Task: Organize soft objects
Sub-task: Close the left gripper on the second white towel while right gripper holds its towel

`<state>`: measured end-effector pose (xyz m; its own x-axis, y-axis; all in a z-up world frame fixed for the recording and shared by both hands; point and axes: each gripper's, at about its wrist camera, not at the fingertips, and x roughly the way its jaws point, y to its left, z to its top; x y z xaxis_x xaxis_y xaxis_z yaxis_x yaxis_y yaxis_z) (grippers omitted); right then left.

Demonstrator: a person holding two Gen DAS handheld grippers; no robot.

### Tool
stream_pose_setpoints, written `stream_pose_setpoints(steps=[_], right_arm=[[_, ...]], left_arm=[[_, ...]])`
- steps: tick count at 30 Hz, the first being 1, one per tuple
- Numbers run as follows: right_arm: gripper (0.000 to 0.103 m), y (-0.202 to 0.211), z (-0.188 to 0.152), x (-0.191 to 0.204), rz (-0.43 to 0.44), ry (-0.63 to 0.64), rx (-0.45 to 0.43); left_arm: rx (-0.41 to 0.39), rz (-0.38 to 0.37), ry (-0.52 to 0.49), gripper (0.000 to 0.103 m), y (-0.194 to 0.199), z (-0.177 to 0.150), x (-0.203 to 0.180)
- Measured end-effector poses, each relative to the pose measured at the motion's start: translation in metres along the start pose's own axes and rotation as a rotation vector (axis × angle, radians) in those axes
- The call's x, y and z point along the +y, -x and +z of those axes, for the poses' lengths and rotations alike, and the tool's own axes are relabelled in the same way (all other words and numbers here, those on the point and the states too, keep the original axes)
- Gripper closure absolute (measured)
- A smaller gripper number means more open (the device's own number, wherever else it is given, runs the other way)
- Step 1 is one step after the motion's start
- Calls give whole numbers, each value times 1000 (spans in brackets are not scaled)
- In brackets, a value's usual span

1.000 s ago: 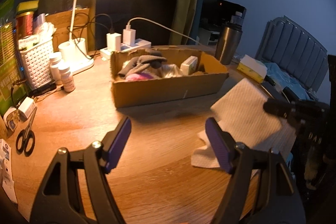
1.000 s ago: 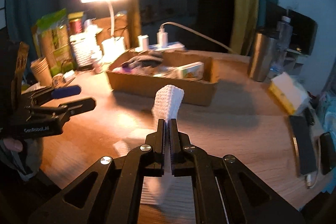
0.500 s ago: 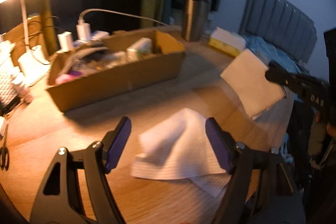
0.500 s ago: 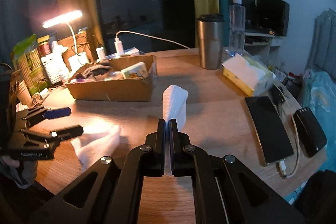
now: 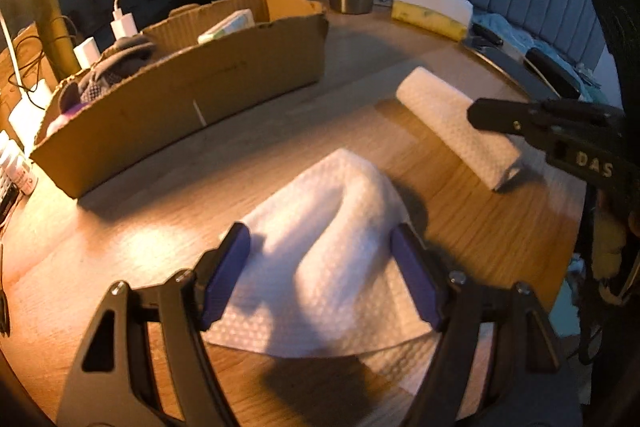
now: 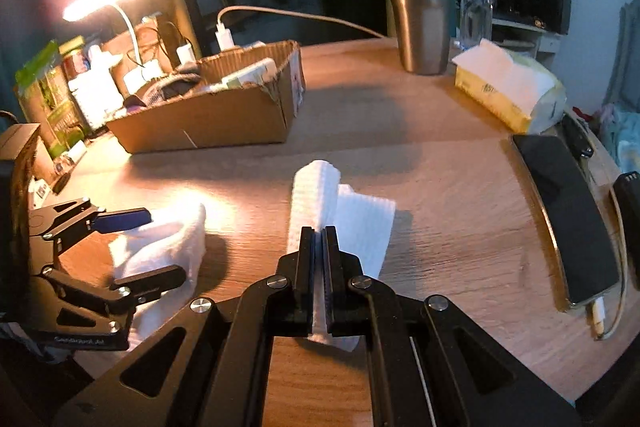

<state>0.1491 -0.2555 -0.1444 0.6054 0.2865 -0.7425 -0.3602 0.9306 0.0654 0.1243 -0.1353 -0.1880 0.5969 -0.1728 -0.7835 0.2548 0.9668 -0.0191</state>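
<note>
White cloths: two soft white cloths lie on the wooden table (image 6: 460, 187), near the front edge; both are outside the cardboard box (image 5: 192, 95).
Cardboard box: it stands at the far left of the table and already holds some soft dark fabric pieces (image 5: 116, 63) and a small carton (image 5: 226, 25). I judge this part of the sorting as done.
Left gripper (image 5: 320, 275): its fingers are spread wide, one on each side of the crumpled cloth (image 5: 320, 227). The cloth makes a raised hump between the purple pads (image 5: 224, 271), and they do not press it.
Crumpled cloth: it lies loose and unfolded on the near left part of the table. In my judgement it is not yet organized.
Right gripper (image 6: 319, 259): its fingers are pressed together and pinch the near end of the folded cloth (image 6: 320, 195).
Folded cloth: it is rolled or folded into a long narrow shape to the right of the crumpled one. Its far end looks to rest on the table, just beside a flat layer of the same cloth.
Right side of table: a steel tumbler (image 6: 418, 15), a tissue pack (image 6: 508, 87) and a phone (image 6: 568, 219) stay apart from the work.
Progress: about the middle, I think. One cloth is folded but not put away; the other is left to fold.
</note>
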Motion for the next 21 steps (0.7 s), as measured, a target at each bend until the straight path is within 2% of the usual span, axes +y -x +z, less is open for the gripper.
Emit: stream_pose_setpoints(steps=[1, 3, 5, 9, 11, 13, 14, 15, 16, 17, 18, 19, 21], right_arm=[[98, -3, 0, -1, -7, -2, 6], [89, -8, 1, -2, -28, -8, 15], [59, -12, 1, -6, -50, -20, 21], [53, -19, 0, -7, -78, -15, 39], [53, -21, 1, -5, -84, -5, 41], [53, -22, 1, -2, -77, 5, 43], [53, -24, 1, 0, -77, 12, 44], [53, -24, 2, 3, -81, 18, 44], [57, -26, 1, 7, -84, 30, 43], [69, -27, 1, 10, -83, 39, 43], [76, -28, 2, 16, -68, 51, 47], [88, -29, 2, 19, -55, 56, 53], [90, -30, 3, 25, -61, 68, 58]], left_arm=[[-1, -4, 0, 28, 0, 0, 0], [-4, -8, -3, 29, -1, -1, 1], [-7, -15, -4, 30, -1, -1, 2], [-16, -37, -22, 41, -1, -1, 2], [-21, -48, -29, 53, 0, -1, 1], [-24, -53, -33, 61, 2, -1, 1], [-25, -58, -32, 70, 3, -2, 3], [-25, -62, -32, 73, 3, -2, 4], [-24, -66, -29, 77, 4, -2, 5], [-23, -71, -27, 83, 5, -3, 6], [-21, -77, -27, 85, 5, -3, 7], [-22, -80, -24, 87, 7, -3, 8], [-34, -86, -13, 89, 12, -3, 12]])
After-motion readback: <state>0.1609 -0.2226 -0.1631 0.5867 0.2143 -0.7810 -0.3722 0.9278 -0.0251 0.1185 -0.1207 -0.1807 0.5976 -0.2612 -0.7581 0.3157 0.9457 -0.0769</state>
